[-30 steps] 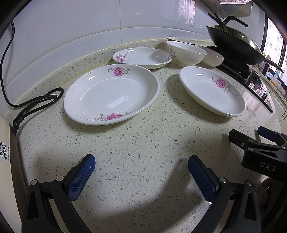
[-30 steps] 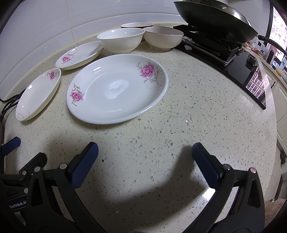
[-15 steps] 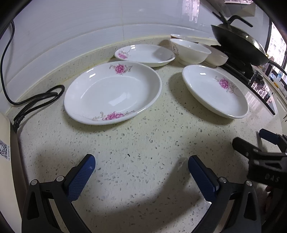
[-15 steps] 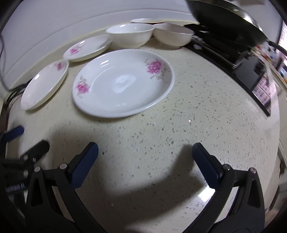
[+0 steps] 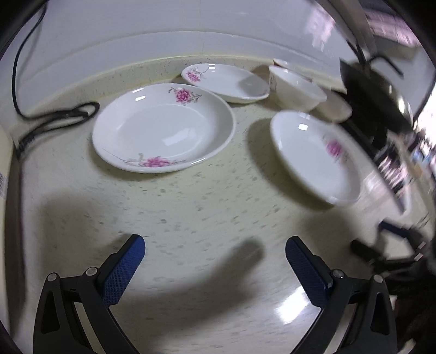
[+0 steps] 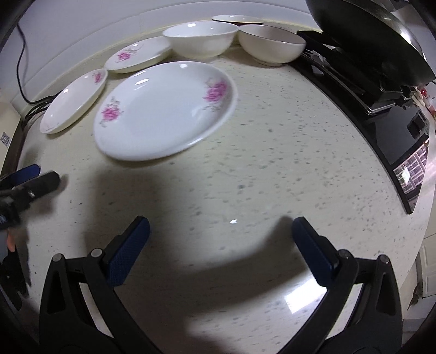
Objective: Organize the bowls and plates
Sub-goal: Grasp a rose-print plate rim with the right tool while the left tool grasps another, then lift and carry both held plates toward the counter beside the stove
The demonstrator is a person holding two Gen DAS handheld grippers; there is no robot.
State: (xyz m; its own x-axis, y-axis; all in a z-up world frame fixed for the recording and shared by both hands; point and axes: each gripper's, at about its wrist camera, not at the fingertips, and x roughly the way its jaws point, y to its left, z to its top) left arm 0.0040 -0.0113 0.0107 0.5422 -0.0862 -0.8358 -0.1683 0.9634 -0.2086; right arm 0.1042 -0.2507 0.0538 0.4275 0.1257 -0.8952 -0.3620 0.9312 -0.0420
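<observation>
Three white plates with pink flowers lie on the speckled counter: a left plate [image 5: 163,130] [image 6: 73,104], a right plate [image 5: 313,155] [image 6: 166,109], and a smaller back plate [image 5: 226,81] [image 6: 139,54]. Two white bowls stand behind them, one [image 5: 295,91] [image 6: 200,39] next to the other [image 5: 333,109] [image 6: 271,43]. My left gripper [image 5: 215,258] is open and empty, short of the left plate. My right gripper [image 6: 220,239] is open and empty, short of the right plate. Each gripper shows at the edge of the other's view, the right one [image 5: 381,250], the left one [image 6: 30,182].
A black wok [image 6: 365,40] sits on the black stove [image 6: 387,109] at the right. A black cable [image 5: 54,117] lies at the back left by the tiled wall. Another dish [image 6: 237,19] rests behind the bowls.
Both grippers have pulled back and risen a little; the plates look smaller and farther away. Both stay open. No dish has moved.
</observation>
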